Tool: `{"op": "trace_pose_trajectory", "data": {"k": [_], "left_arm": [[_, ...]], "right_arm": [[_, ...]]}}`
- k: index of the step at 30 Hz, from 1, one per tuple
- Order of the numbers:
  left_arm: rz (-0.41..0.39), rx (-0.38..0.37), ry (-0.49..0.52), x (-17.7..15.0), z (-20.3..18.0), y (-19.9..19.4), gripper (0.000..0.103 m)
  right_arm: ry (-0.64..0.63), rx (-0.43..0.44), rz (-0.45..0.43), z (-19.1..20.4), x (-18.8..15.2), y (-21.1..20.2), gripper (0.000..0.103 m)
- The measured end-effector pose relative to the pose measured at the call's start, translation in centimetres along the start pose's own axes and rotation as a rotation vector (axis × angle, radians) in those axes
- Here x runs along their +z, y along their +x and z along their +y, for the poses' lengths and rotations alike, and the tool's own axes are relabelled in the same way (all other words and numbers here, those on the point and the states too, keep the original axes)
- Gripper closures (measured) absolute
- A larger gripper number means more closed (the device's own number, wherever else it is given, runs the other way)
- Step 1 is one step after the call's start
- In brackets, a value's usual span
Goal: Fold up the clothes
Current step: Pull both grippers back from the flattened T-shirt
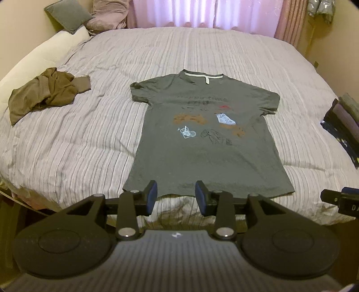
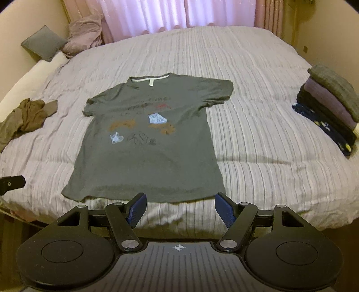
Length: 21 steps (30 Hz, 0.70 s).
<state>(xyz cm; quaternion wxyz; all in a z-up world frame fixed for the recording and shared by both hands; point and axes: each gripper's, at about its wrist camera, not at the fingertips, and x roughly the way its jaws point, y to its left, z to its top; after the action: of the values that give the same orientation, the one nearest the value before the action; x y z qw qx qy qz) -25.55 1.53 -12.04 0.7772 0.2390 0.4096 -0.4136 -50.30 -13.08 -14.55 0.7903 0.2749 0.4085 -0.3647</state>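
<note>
A grey printed T-shirt (image 1: 202,143) (image 2: 145,146) lies flat and face up on the striped bed, collar toward the far side, hem toward me. My left gripper (image 1: 176,197) hovers above the near edge of the bed, just short of the hem, its blue pads apart with nothing between them. My right gripper (image 2: 179,209) hangs over the same near edge, jaws wide apart and empty. Each gripper shows as a black edge at the side of the other's view. A crumpled brown garment (image 1: 47,89) (image 2: 27,116) lies to the left of the shirt.
A stack of folded clothes (image 2: 329,105) (image 1: 343,125) sits at the bed's right edge. A grey cushion (image 1: 67,13) and a pink bundle (image 2: 85,33) lie at the far left corner by the curtains. Striped bedspread (image 2: 258,134) stretches between the shirt and the stack.
</note>
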Motion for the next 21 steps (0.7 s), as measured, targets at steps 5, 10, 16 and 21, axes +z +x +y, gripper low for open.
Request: {"op": "trace_pose_trajectory", "data": {"k": [5,10,16,21], "left_arm": [[0.006,0.001,0.001,-0.4,-0.2,-0.8,0.069],[0.023,0.002,0.002,-0.8,-0.1,-0.8,0.067],[0.034,-0.006,0.010,-1.2,-0.4,-0.6,0.067],[0.046,-0.018,0.015,-1.4,-0.5,0.3,0.065]], "right_arm": [[0.008,-0.003,0.026,0.3,-0.6,0.1,0.032],[-0.004,-0.010,0.030,1.1,-1.0,-0.3,0.032],[-0.006,-0.013,0.045,0.9,-1.5,-0.3,0.032],[0.003,-0.011,0.059,0.6,-1.6,0.2,0.032]]}}
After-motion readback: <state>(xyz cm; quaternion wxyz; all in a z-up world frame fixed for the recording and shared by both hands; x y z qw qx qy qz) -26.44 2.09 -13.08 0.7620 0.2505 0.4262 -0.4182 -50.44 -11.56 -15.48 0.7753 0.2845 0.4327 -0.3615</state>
